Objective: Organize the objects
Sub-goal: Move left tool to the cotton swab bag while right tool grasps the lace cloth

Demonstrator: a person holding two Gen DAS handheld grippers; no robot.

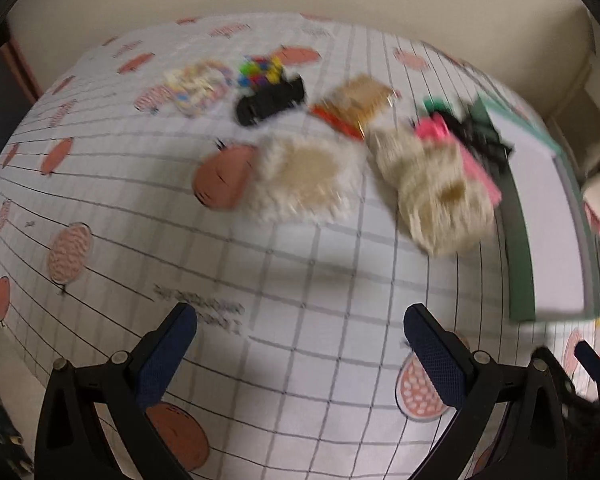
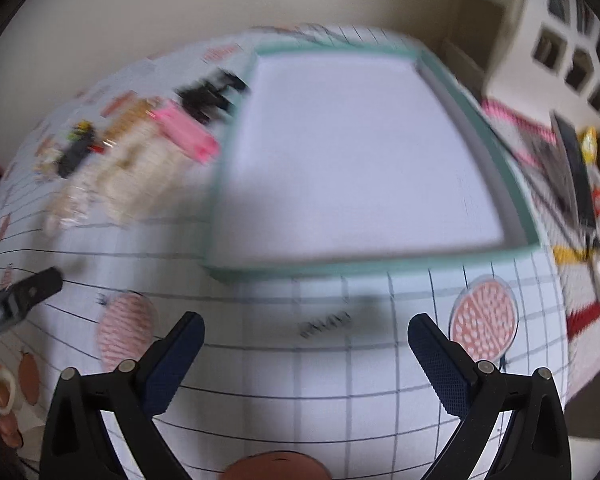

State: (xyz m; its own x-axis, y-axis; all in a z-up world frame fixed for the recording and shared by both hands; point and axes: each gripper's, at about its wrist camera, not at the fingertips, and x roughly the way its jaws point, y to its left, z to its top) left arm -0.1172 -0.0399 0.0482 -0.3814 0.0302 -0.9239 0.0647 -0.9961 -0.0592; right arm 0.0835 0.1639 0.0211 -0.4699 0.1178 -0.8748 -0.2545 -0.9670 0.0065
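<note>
Both views are motion-blurred. On a grid-patterned cloth with pink fruit prints lie a fluffy cream pad (image 1: 304,178), a cream knitted piece (image 1: 432,188), a pink item (image 1: 434,128), a black tangled item (image 1: 482,136), a snack packet (image 1: 356,106), a black clip (image 1: 270,100), colourful beads (image 1: 260,68) and a pale bracelet bundle (image 1: 198,84). A green-rimmed tray (image 2: 364,268) with a white floor lies to their right. My left gripper (image 1: 300,352) is open above bare cloth. My right gripper (image 2: 306,354) is open in front of the tray. The same pile (image 2: 140,160) shows left of the tray.
A cream wall runs behind the table. A white shelf unit (image 2: 556,40) with small cubbies stands at the right, with a heap of mixed items (image 2: 580,184) below it. The other gripper's finger (image 2: 20,300) juts in at the left edge.
</note>
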